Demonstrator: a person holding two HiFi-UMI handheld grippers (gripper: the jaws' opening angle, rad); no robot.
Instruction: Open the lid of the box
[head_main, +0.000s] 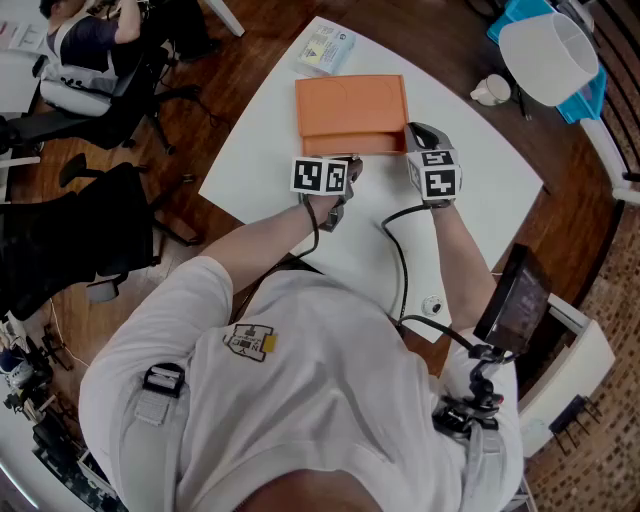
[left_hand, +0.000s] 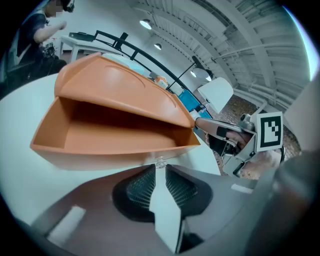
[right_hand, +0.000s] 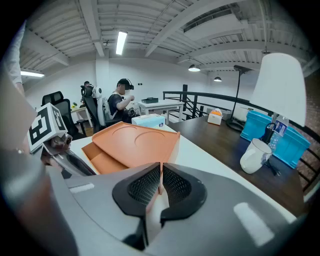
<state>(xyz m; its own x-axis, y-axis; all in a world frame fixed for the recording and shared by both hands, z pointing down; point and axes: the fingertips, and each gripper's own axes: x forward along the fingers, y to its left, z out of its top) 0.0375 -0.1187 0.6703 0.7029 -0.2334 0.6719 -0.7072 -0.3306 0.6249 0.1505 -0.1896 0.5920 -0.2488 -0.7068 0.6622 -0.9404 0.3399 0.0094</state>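
Note:
An orange box lies on the white table, with its lid tilted up at the front over the tray-like base. My left gripper is shut, its tips pinching the base's front edge. My right gripper is shut on the near right corner of the lid and holds it raised. In the head view the left gripper is at the box's front edge and the right gripper at its right front corner.
A tissue pack lies behind the box. A white mug, a white lamp shade and a blue bin stand on the dark desk to the right. A tablet is near my right elbow. A person sits far left.

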